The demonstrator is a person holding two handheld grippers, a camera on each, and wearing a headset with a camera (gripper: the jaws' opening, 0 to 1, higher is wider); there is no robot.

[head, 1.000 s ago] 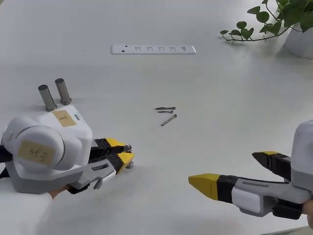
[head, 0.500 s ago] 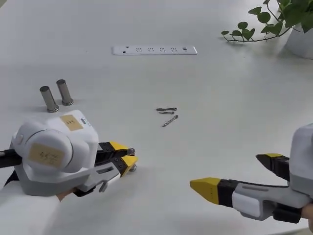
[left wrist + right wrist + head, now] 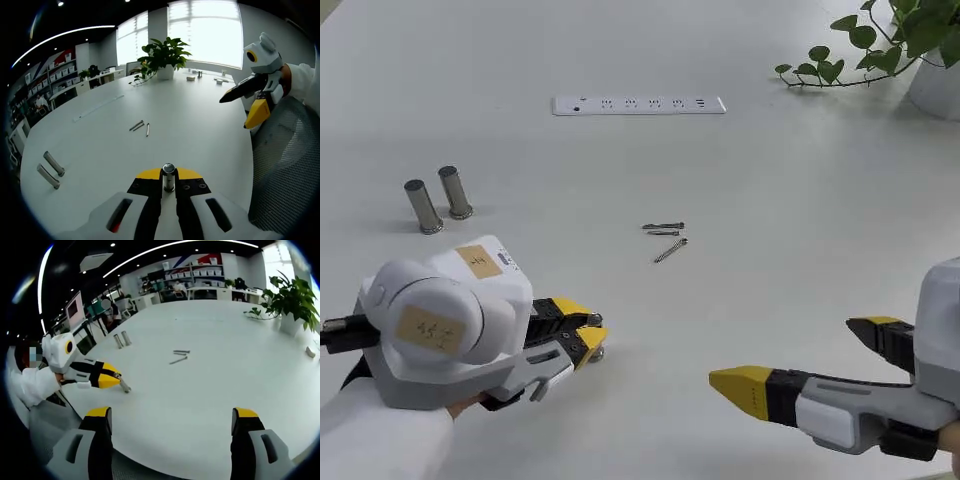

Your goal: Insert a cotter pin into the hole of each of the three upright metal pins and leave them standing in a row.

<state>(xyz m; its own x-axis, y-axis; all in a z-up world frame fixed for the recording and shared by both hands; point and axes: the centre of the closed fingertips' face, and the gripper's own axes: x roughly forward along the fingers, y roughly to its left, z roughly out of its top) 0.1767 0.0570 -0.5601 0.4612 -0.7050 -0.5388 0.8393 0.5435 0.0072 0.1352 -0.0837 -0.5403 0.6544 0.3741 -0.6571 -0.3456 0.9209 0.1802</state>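
Two grey metal pins (image 3: pixel 423 206) stand upright together. A third pin (image 3: pixel 168 176) sits clamped in the left gripper (image 3: pixel 584 327). Three cotter pins (image 3: pixel 663 227) lie flat, clustered together.

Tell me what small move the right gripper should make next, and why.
Probably reach the open right gripper forward to the thin metal cotter pins lying loose ahead of it and close on one. The left gripper is clamped on a grey cylindrical metal pin, while the right holds nothing.

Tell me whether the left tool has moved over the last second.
Yes: the left tool has pulled back toward the person, widening its gap from the two standing pins.
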